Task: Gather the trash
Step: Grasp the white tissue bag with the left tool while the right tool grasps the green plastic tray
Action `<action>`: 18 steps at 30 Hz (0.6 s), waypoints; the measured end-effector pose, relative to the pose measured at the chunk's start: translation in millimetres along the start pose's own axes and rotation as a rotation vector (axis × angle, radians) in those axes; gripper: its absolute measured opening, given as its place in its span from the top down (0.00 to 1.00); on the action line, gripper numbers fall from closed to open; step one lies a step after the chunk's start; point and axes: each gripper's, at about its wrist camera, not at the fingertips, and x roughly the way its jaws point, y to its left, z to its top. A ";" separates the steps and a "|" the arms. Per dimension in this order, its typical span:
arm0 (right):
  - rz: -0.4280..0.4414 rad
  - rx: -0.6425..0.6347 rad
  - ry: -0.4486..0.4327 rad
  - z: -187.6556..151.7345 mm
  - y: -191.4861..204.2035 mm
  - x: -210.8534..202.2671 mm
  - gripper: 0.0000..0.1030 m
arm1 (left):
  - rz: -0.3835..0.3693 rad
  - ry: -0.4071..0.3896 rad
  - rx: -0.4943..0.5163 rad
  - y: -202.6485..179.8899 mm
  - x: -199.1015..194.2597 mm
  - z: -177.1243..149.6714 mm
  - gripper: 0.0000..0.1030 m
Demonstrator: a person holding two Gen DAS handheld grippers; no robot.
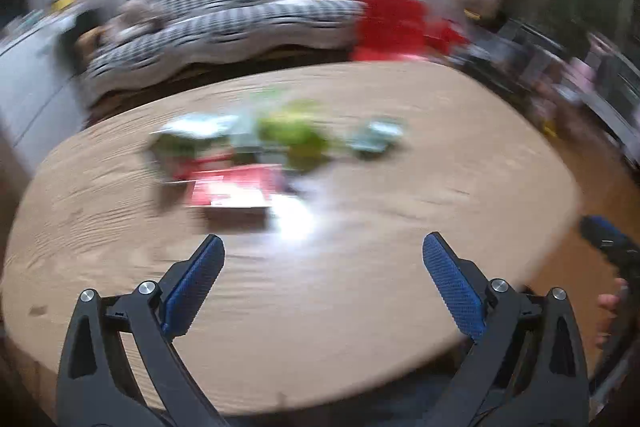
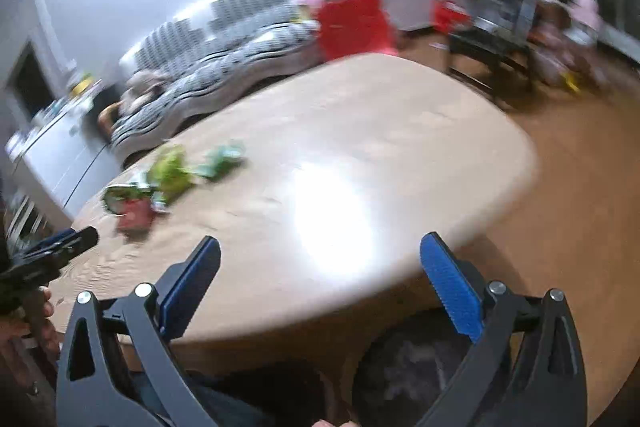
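Blurred by motion, a living room lies behind the scene: a checked sofa [image 1: 240, 7] stands along a pale wall, with something red [image 1: 390, 27] at its right end and a brown floor [image 2: 580, 187] to the right. Nearer the cameras, a rounded wooden surface [image 1: 440, 155] fills most of both views, with a bright glare on its top.

On the surface sits a loose cluster of trash [image 1: 260, 151]. In the left wrist view it lies near the middle, toward the far edge: a red flat packet [image 1: 236, 191] nearest the camera, a yellow-green crumpled wrapper [image 1: 296, 135] behind it, a pale green-and-white wrapper [image 1: 196, 131] to the left, and a small teal wrapper [image 1: 376, 139] a little apart on the right. Details of each piece are too smeared to read.

The left hand-held gripper [image 1: 322, 259] hangs over the near edge of the surface with its jaws spread wide and nothing between them; the trash lies ahead of it, well apart. The right hand-held gripper [image 2: 320, 259] is likewise released and empty, over the near right edge, with the trash far off to its left. A hand shows at the lower left of the right wrist view, but blurred.
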 end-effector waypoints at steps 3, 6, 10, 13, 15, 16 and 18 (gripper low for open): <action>0.033 -0.094 0.004 22.8 57.1 36.7 0.06 | 0.121 0.024 -0.167 82.6 23.6 4.2 0.06; 0.003 -0.115 -0.016 36.9 92.0 70.7 0.06 | 0.145 0.060 -0.299 135.9 47.3 4.7 0.06; -0.049 -0.085 0.030 53.4 110.3 124.6 0.06 | 0.152 0.066 -0.342 162.6 70.7 13.8 0.06; -0.076 -0.059 0.038 68.3 116.0 156.2 0.06 | 0.133 0.065 -0.354 165.6 96.8 26.7 0.06; -0.112 -0.071 0.035 78.0 123.2 184.5 0.06 | 0.125 0.076 -0.345 165.5 115.9 34.4 0.06; -0.122 -0.072 0.044 80.8 126.6 197.7 0.06 | 0.128 0.077 -0.339 164.6 125.2 37.4 0.06; -0.140 -0.059 0.079 85.9 129.1 226.2 0.06 | 0.136 0.079 -0.318 166.8 141.8 44.5 0.06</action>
